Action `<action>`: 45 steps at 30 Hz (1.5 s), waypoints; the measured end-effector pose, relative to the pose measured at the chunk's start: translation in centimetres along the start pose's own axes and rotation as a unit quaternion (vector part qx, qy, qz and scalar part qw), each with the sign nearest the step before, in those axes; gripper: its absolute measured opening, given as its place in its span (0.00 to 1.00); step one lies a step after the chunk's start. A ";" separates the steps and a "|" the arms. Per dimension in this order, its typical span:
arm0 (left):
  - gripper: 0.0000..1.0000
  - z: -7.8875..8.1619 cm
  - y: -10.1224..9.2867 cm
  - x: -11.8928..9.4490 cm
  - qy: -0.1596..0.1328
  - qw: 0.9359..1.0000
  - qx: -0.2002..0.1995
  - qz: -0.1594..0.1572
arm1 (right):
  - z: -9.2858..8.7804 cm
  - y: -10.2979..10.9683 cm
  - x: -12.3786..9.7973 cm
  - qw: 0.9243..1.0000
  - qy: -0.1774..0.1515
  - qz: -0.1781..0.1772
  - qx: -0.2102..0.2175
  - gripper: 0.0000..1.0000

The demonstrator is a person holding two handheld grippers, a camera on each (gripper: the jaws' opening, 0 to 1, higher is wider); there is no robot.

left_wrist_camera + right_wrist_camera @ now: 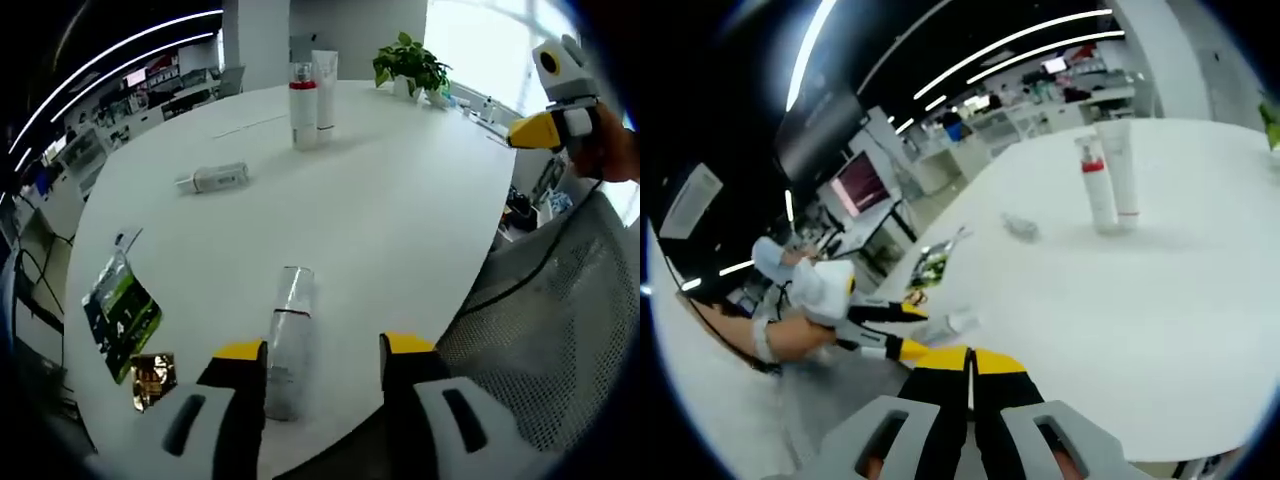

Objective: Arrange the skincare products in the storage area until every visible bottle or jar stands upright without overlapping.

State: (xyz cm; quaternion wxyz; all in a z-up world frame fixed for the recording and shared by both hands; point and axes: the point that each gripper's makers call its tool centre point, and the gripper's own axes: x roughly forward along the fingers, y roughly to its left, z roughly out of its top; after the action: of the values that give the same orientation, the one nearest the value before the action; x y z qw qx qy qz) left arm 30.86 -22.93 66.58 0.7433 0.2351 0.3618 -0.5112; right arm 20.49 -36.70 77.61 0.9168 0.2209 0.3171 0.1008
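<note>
No label or brand can be read on any product. In the left gripper view, the left gripper (322, 362) has its yellow-tipped jaws spread at the bottom centre, and a clear bottle (286, 340) lies on its side on the white table (400, 220), just beside the left jaw, partly between the two. A small white bottle (213, 179) lies flat at upper left. A red-banded pump bottle (302, 105) and a white tube (325, 90) stand upright together at top centre. Green sachets (120, 312) lie at lower left. In the right gripper view, the right gripper (969, 362) has its jaws pressed together, holding nothing.
</note>
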 end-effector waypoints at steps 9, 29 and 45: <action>0.49 -2.7 1.8 1.7 0.041 0.999 0.024 -0.009 | 0.2 0.3 -1.8 1.000 -0.011 -0.009 0.000 0.00; 0.18 2.5 -1.3 -0.1 -0.041 0.977 -0.182 -0.102 | 0.8 1.8 -1.6 1.000 -0.014 0.014 0.000 0.00; 0.18 13.6 -7.1 -11.7 -0.264 0.799 -0.406 -0.356 | 5.8 7.0 1.5 0.968 -0.094 0.196 0.129 0.30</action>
State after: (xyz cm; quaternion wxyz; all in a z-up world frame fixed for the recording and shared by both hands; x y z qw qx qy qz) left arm 25.83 -28.41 84.36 0.6027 -0.3780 0.3839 -0.5886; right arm 24.95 -32.03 84.13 0.8687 0.4033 0.1903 0.2158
